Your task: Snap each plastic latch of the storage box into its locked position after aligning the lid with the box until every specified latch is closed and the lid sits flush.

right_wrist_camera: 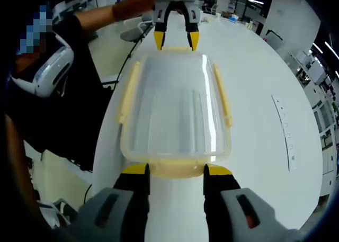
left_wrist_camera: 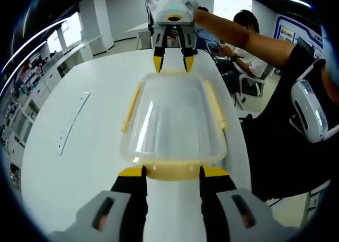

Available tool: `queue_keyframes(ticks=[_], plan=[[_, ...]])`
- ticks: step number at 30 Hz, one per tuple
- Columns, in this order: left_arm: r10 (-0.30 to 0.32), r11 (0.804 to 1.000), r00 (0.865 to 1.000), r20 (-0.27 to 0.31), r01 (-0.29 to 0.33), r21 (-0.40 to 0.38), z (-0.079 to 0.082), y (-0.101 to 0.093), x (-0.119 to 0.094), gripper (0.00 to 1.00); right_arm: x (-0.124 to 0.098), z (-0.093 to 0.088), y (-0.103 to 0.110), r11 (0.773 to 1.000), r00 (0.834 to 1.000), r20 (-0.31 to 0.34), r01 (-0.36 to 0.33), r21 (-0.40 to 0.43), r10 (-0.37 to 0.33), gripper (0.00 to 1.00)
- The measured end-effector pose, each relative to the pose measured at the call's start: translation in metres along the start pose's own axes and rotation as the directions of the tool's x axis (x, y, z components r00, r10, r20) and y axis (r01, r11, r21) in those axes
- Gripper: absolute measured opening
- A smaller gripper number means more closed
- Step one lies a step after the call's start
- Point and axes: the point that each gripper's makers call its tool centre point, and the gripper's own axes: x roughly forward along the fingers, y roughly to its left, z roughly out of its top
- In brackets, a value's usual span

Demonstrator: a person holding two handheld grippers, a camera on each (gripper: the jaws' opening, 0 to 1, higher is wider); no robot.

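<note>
A clear storage box (left_wrist_camera: 172, 120) with its lid on and yellow latches lies lengthwise on the white table. My left gripper (left_wrist_camera: 173, 171) is open, its yellow-tipped jaws on either side of the near end latch (left_wrist_camera: 172, 174). At the far end my right gripper (left_wrist_camera: 173, 63) is also open, straddling that end's latch. In the right gripper view the box (right_wrist_camera: 175, 109) appears from the other end, with my right gripper (right_wrist_camera: 176, 170) at its near latch (right_wrist_camera: 176, 170) and my left gripper (right_wrist_camera: 176, 41) at the far one. The long side latches (left_wrist_camera: 131, 107) (left_wrist_camera: 214, 104) flare outward.
The white table (left_wrist_camera: 79, 162) curves away on both sides, and a pale ruler-like strip (left_wrist_camera: 71, 123) (right_wrist_camera: 286, 131) lies on it beside the box. A person in black with a white device (left_wrist_camera: 310, 109) stands at the table's edge. Another person sits behind by a chair (left_wrist_camera: 251, 86).
</note>
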Motion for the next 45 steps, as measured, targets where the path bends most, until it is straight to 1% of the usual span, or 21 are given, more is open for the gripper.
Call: queue_keyframes(ticks=[5, 9, 14, 18, 23, 25, 26, 30, 39, 45], plan=[[-0.005, 1.0, 1.0, -0.003, 0.005, -0.001, -0.006, 0.001, 0.008, 0.35, 0.005, -0.002, 0.001, 1.0, 1.0, -0.008, -0.014, 0.005, 0.014, 0.36], [-0.002, 1.0, 1.0, -0.003, 0.002, 0.004, -0.011, 0.005, 0.015, 0.35, 0.009, -0.006, -0.002, 1.0, 1.0, -0.011, -0.017, 0.01, 0.017, 0.36], [-0.01, 1.0, 1.0, 0.015, 0.01, -0.001, -0.011, 0.009, 0.015, 0.35, 0.011, -0.008, -0.002, 1.0, 1.0, -0.02, -0.017, 0.011, 0.017, 0.36], [-0.008, 1.0, 1.0, 0.013, 0.008, 0.001, -0.013, 0.011, 0.016, 0.35, 0.011, -0.007, -0.004, 1.0, 1.0, -0.02, -0.015, 0.012, 0.015, 0.36], [-0.011, 1.0, 1.0, 0.017, 0.011, -0.003, -0.016, 0.011, 0.018, 0.35, 0.016, -0.009, -0.005, 1.0, 0.999, -0.024, -0.025, 0.017, 0.025, 0.36], [-0.005, 1.0, 1.0, 0.026, 0.005, -0.002, -0.017, 0.011, 0.02, 0.35, 0.018, -0.01, -0.005, 1.0, 0.999, -0.026, -0.023, 0.017, 0.023, 0.36], [0.008, 1.0, 1.0, 0.03, -0.008, 0.009, -0.017, 0.012, 0.021, 0.35, 0.019, -0.011, -0.006, 1.0, 0.999, -0.029, -0.02, 0.017, 0.021, 0.36], [0.023, 0.999, 0.999, 0.028, -0.024, 0.029, -0.018, 0.012, 0.022, 0.35, 0.022, -0.013, -0.005, 1.0, 0.999, -0.033, -0.021, 0.019, 0.022, 0.36], [0.012, 1.0, 0.999, 0.033, -0.013, 0.026, -0.021, 0.011, 0.026, 0.35, 0.024, -0.014, -0.004, 0.999, 0.999, -0.036, -0.021, 0.027, 0.022, 0.36], [0.016, 0.999, 0.999, 0.039, -0.017, 0.029, -0.022, 0.013, 0.028, 0.35, 0.026, -0.015, -0.004, 1.0, 0.999, -0.037, -0.013, 0.028, 0.014, 0.36]])
